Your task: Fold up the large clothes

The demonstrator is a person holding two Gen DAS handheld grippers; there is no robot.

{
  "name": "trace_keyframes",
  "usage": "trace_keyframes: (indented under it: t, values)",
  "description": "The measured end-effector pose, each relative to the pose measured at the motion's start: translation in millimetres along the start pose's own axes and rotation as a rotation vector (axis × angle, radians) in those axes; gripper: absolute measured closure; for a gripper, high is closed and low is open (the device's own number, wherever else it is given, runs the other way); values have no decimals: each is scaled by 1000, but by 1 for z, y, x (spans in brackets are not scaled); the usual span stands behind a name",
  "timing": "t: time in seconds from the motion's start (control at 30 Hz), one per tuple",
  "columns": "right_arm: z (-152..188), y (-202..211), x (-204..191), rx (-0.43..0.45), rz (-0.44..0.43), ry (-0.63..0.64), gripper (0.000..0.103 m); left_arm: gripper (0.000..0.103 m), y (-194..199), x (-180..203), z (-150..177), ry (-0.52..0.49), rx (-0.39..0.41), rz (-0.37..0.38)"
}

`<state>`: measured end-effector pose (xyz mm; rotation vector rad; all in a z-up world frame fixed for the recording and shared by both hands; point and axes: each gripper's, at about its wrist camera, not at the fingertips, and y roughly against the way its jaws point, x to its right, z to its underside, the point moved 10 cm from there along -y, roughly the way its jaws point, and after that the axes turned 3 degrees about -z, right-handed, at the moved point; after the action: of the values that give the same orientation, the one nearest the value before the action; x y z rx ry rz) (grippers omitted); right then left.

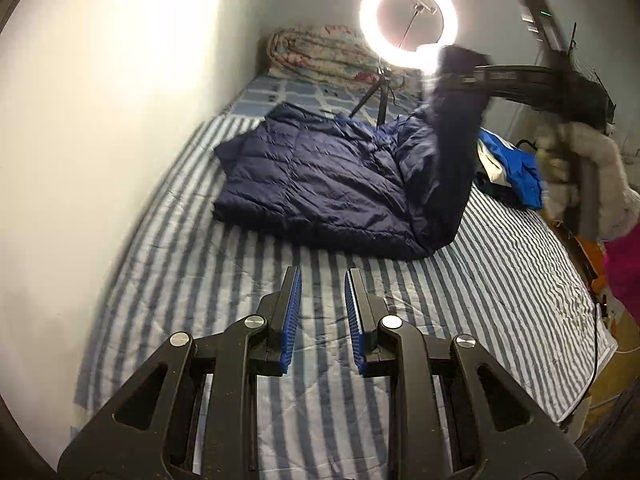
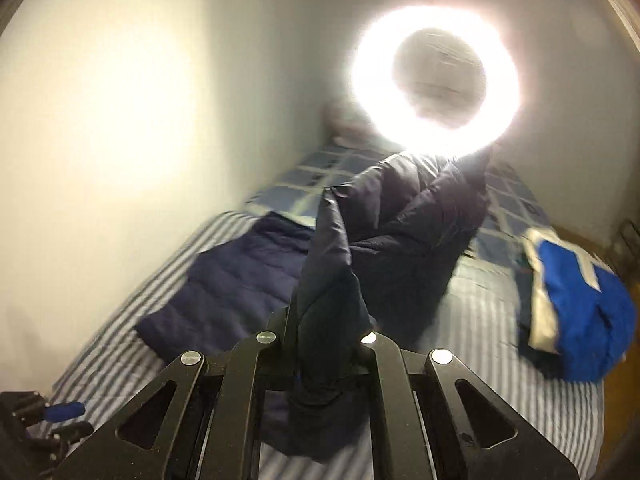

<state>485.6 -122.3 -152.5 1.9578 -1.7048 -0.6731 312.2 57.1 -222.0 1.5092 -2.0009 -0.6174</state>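
Observation:
A navy puffer jacket (image 1: 320, 184) lies on the striped bed (image 1: 200, 272), its body flat at the middle. My left gripper (image 1: 322, 276) is open and empty, hovering above the bedsheet in front of the jacket's near hem. My right gripper (image 1: 460, 76) is shut on the jacket's sleeve (image 1: 452, 152) and holds it lifted high above the bed at the jacket's right side. In the right wrist view the sleeve cuff (image 2: 328, 304) is pinched between the fingers and the jacket (image 2: 240, 280) hangs down to the bed; the fingertips are hidden by the cloth.
A lit ring light (image 1: 408, 20) on a tripod stands on the bed behind the jacket. A rolled floral quilt (image 1: 320, 52) lies at the head. A blue and white garment (image 1: 516, 168) lies at the bed's right edge, also in the right wrist view (image 2: 576, 312). A white wall runs along the left.

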Motion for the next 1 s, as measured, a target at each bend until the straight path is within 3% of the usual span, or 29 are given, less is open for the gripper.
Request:
trace_keyframes:
  t: [0.2,0.4,0.63,0.83,0.93,1.0]
  values:
    - [13,-64,-87,-71,-138,108,95,82,14,-21,0,50,29,-15]
    - [68,-135,-154,-211,-249,152,95,82,10,-47,13,90,0,-54]
    - [93,-153,-172,-255,-306,192,95,81,6,-63,15,119,-4,-75]
    - [80,-146,-167,-243,-434,119,82,81,9,-64,10,118,5,-75]
    - [73,-132,-168,-231,-504,95,68,81,11,-62,4,108,9,-78]
    - [68,-119,-167,-212,-522,91,50,82,11,-60,0,97,12,-80]
